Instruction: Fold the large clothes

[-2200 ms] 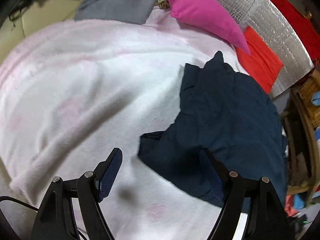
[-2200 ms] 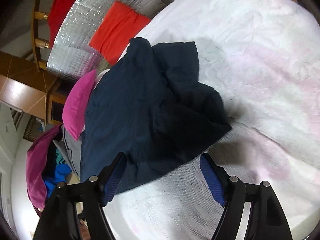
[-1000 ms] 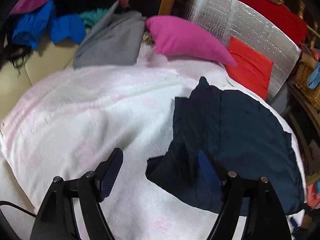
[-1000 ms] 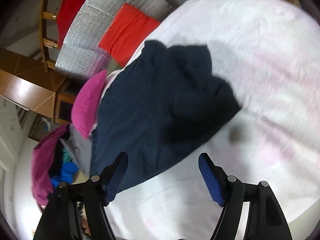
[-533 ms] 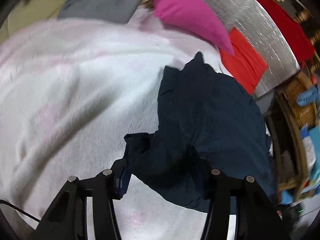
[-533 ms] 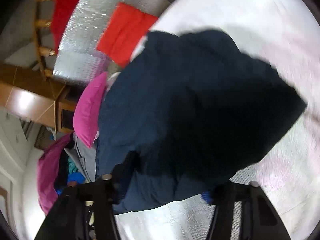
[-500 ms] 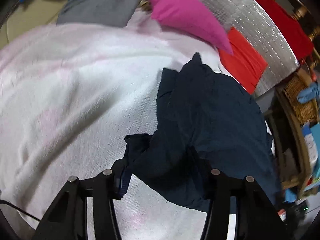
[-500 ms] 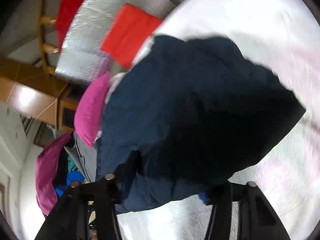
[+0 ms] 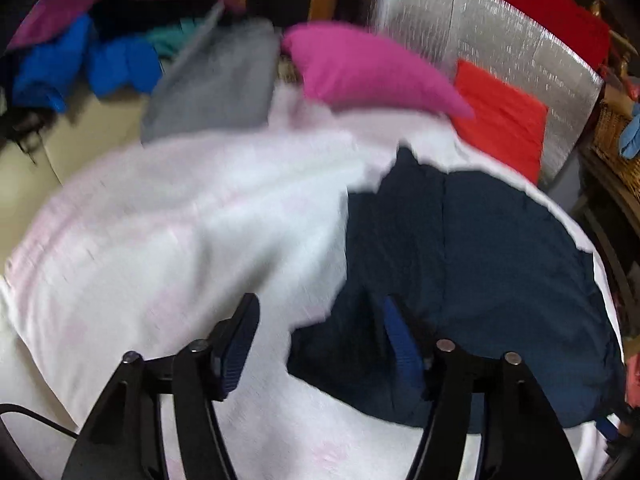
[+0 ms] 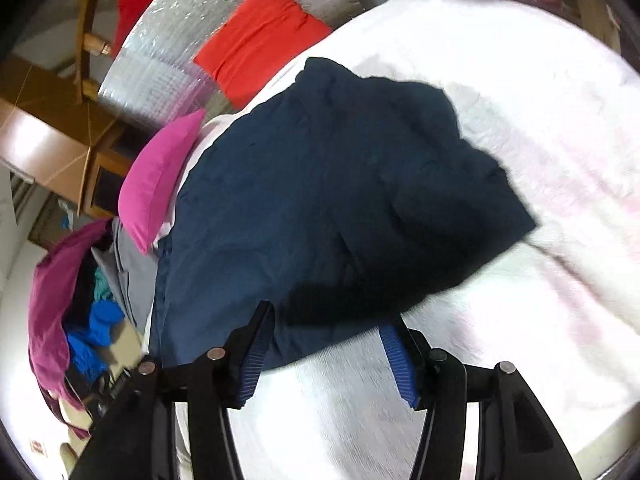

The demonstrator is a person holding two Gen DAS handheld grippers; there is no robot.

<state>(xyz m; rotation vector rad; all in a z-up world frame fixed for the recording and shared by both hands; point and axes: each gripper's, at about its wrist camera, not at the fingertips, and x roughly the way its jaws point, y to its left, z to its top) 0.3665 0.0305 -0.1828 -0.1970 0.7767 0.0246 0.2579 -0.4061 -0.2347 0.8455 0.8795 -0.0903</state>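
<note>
A dark navy garment [image 9: 472, 272] lies rumpled and partly folded over on a white and pale pink blanket [image 9: 168, 224]. It also shows in the right wrist view [image 10: 320, 184]. My left gripper [image 9: 320, 344] is open and empty above the garment's near left corner, its right finger over the cloth. My right gripper [image 10: 328, 356] is open and empty, just above the garment's near edge, with the blanket [image 10: 540, 200] to its right.
A magenta pillow [image 9: 368, 72], a grey garment [image 9: 216, 84] and a pile of blue and purple clothes [image 9: 80, 52] lie at the far side. A silver foil board [image 9: 500, 60] with a red cloth [image 9: 500, 116] stands at the back right. A wicker basket [image 9: 616, 140] is beyond.
Both grippers had dipped down close onto the navy garment half a second ago; now both have pulled back and up, open and empty. The garment stays on the blanket.
</note>
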